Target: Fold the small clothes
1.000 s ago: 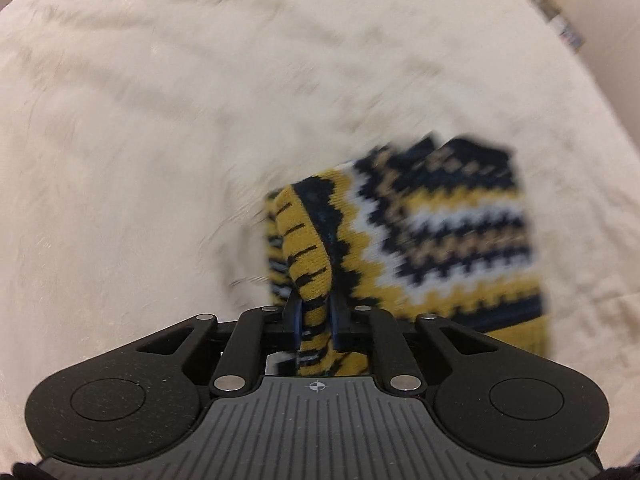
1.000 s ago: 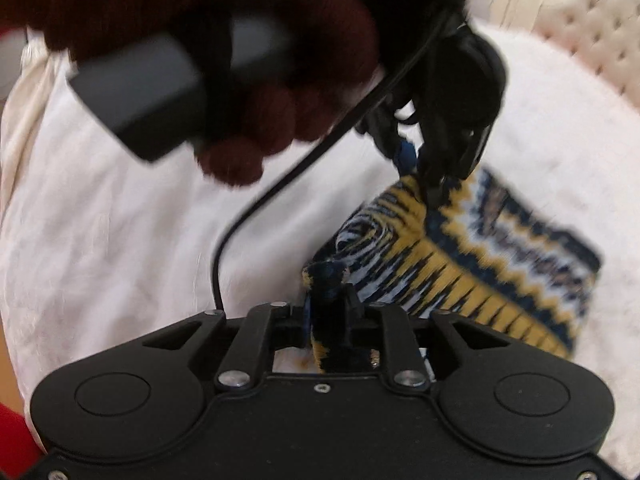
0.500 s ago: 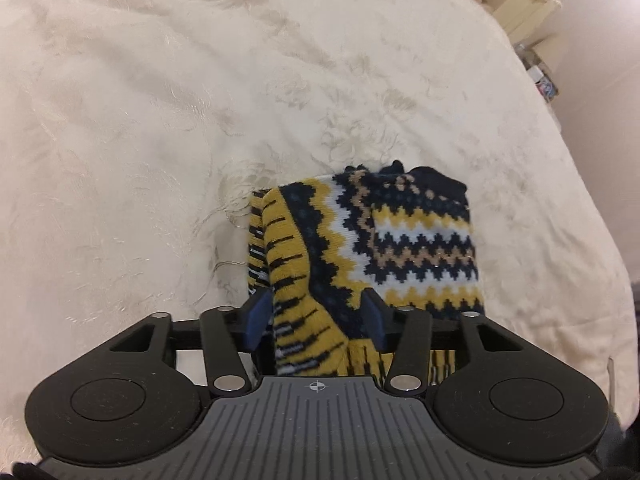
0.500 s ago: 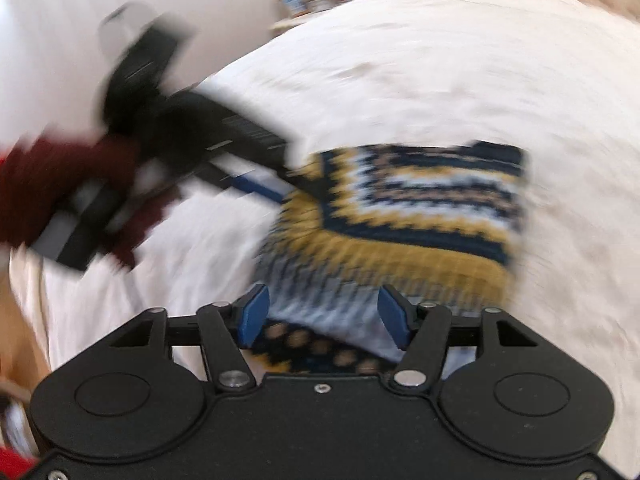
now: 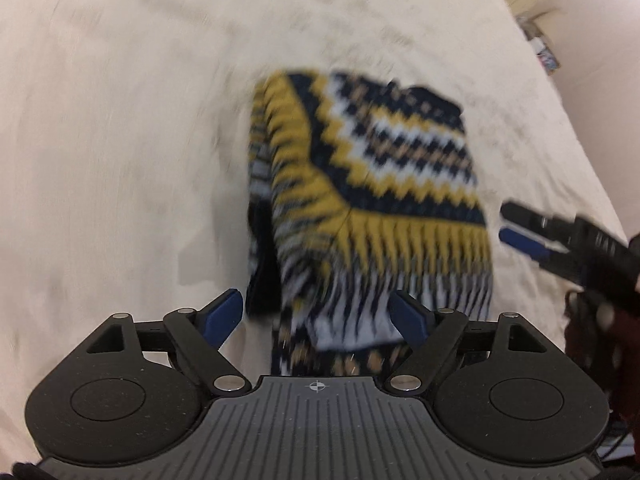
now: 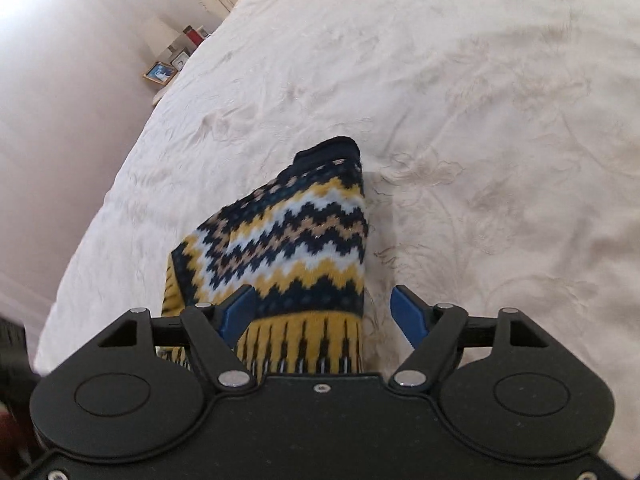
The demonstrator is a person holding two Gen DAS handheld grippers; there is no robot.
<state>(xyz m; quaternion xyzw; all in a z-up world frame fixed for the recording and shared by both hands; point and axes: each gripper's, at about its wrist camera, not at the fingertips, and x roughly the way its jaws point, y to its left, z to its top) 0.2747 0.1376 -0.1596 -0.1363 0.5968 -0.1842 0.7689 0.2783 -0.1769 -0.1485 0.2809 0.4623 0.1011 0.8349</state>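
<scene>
Cream bedspread, faintly embroidered and a little wrinkled, fills both wrist views and carries the only garment in sight. Nearest you, the left gripper has its blue fingers wide and opening, with the sweater's near hem lying loose between them, pressed by neither pad. Your right gripper is likewise wide and opening; its left finger overlaps the yellow fringe band, the right one stands over bare bedspread, and nothing is clamped.

Just beyond the fingers lies the small knitted sweater, folded into a compact block on the bed, navy, mustard, white and tan in zigzag bands, with a dark ribbed edge at its far end. In the left view a layer on its left side bulges up rather than lying flat.

Your risk, I judge, is snagging: a pad dragging out across the loose knit could catch the hem and pull the top layer open, undoing the fold. That raised left layer could also slump sideways if bumped. Far off, a small framed picture stands by the wall.
</scene>
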